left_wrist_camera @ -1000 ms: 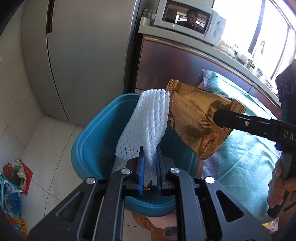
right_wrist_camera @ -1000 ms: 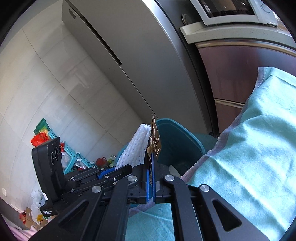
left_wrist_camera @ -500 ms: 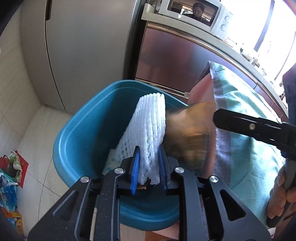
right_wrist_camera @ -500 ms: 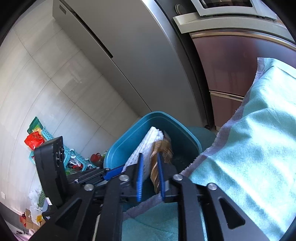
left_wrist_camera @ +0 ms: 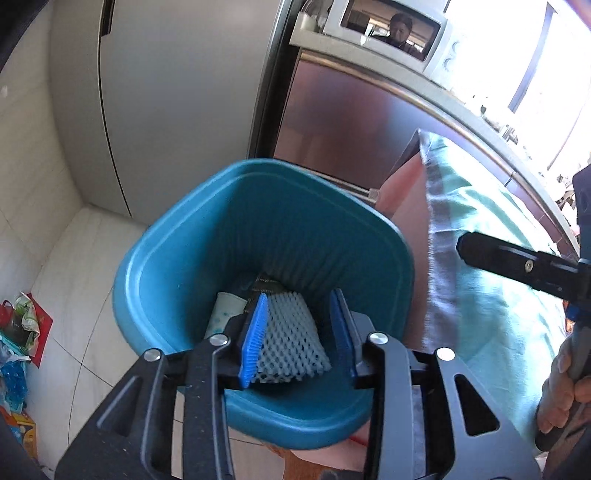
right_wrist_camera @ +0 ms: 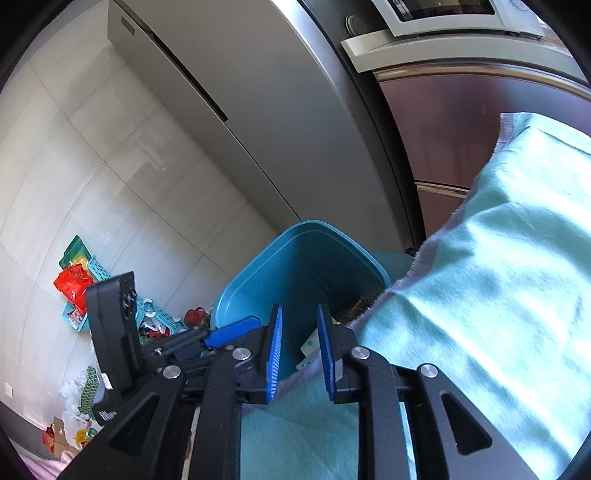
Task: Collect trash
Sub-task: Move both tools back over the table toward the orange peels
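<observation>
A blue trash bin (left_wrist_camera: 155, 236) stands on the floor beside the table. My left gripper (left_wrist_camera: 298, 297) hangs over its mouth with its jaws opening. The white foam net (left_wrist_camera: 291, 339) shows between them but lies loose down inside the bin, and the pads do not press it. Next to the net lie a paper cup (left_wrist_camera: 225, 310) and a dark wrapper (left_wrist_camera: 267, 284). My right gripper (right_wrist_camera: 299, 310) also points into the bin (right_wrist_camera: 258, 266), its jaws opening with nothing between them. One of its black fingers (left_wrist_camera: 517, 264) reaches in from the right in the left wrist view.
A teal cloth (right_wrist_camera: 480, 295) covers the table, right of the bin. Behind the bin stand a grey fridge (left_wrist_camera: 177, 92) and a cabinet with a microwave (left_wrist_camera: 391, 29) on top. Baskets and bags (right_wrist_camera: 81, 280) litter the floor at left. A hand (left_wrist_camera: 561, 387) grips the right tool.
Both grippers have gone from shut to open. The foam net has dropped from the left jaws and the gold wrapper from the right jaws, both down into the bin.
</observation>
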`<state>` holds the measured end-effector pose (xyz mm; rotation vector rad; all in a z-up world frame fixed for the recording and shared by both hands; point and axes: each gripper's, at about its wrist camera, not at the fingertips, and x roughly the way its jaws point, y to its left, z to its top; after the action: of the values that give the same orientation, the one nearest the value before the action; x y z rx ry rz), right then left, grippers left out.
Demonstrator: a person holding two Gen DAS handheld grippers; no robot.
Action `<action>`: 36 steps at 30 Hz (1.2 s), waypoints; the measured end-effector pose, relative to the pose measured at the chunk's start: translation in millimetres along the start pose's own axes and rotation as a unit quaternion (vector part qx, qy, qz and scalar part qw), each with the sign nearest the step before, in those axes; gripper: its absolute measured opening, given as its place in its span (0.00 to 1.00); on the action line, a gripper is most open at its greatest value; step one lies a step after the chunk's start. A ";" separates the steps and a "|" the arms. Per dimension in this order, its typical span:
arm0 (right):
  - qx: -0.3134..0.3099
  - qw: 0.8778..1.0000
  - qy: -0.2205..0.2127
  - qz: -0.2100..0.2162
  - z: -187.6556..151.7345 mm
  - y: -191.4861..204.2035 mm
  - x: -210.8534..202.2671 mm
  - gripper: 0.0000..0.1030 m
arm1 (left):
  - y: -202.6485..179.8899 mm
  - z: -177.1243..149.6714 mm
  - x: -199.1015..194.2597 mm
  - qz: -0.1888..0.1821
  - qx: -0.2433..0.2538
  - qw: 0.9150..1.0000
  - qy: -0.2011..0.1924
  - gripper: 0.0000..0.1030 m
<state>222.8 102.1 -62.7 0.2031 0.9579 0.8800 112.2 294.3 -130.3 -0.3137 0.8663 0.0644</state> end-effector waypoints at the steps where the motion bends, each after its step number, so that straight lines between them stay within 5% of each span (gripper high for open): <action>1: -0.003 1.000 -0.003 0.000 -1.1 0.0 -4.7 0.24 | -1.1 -0.9 -5.9 -0.003 0.002 1.000 -0.006 0.42; 13: -0.019 0.997 -0.073 -0.026 -34.5 -13.7 -97.3 0.35 | -62.2 -3.9 -65.9 -0.072 0.055 0.992 -0.086 0.61; 22: 0.025 0.987 -0.127 -0.095 -79.2 -52.2 -176.7 0.38 | -146.7 -16.0 -76.9 -0.152 0.132 0.976 -0.079 0.62; 27: 0.060 0.973 -0.164 -0.153 -107.0 -77.0 -223.9 0.38 | -205.5 -28.4 -67.8 -0.194 0.177 0.963 -0.057 0.62; 36: 0.131 0.928 -0.234 -0.260 -161.3 -121.4 -313.6 0.42 | -307.4 -49.4 -35.2 -0.246 0.248 0.937 0.000 0.62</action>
<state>80.6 -240.4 -22.9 0.3503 0.6251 0.1911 108.9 -10.6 -58.2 -0.0462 0.7526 -0.6129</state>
